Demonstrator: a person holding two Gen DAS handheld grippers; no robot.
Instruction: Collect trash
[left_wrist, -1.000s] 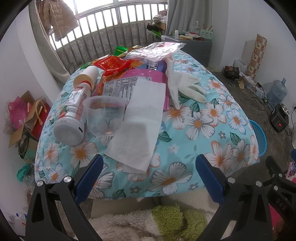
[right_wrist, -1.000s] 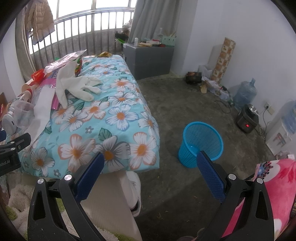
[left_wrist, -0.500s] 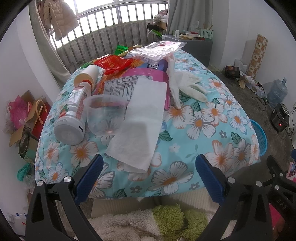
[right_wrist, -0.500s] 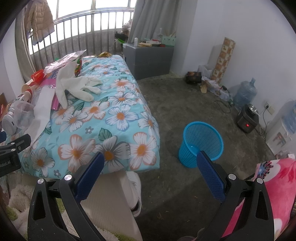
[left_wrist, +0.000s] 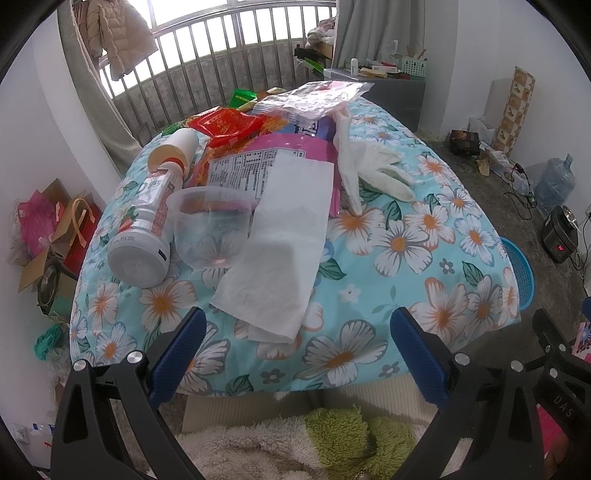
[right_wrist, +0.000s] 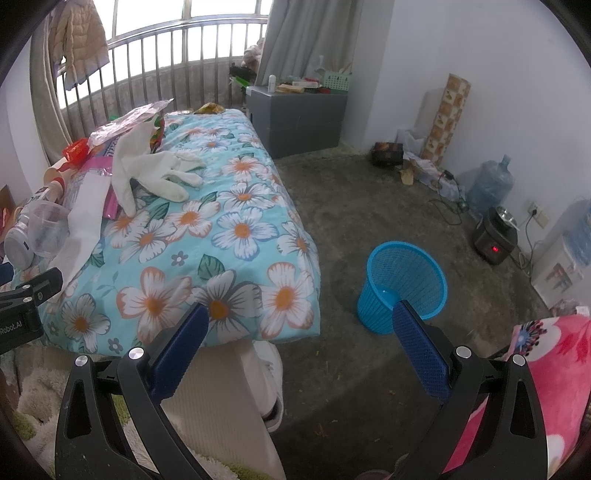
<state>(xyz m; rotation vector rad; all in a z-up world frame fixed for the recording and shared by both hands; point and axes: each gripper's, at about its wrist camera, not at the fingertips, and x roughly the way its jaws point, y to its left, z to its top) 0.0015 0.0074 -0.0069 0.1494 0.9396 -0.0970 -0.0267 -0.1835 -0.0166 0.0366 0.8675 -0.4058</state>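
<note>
Floral cloth (left_wrist: 424, 266) covers a table whose near edge sits just ahead of both tools. Nearest, the left gripper (left_wrist: 295, 347) hangs with its jaws spread wide and empty, short of a white paper towel (left_wrist: 284, 243) that droops over the near edge. The right gripper (right_wrist: 299, 332) is likewise wide apart, holding nothing, aimed between the table corner and a blue mesh bin (right_wrist: 402, 280) on the floor. Beyond the towel lie a clear plastic cup (left_wrist: 210, 229) touching a toppled white bottle (left_wrist: 155, 214), then a white glove (left_wrist: 369, 166), and farther back piled snack wrappers (left_wrist: 236, 125).
</note>
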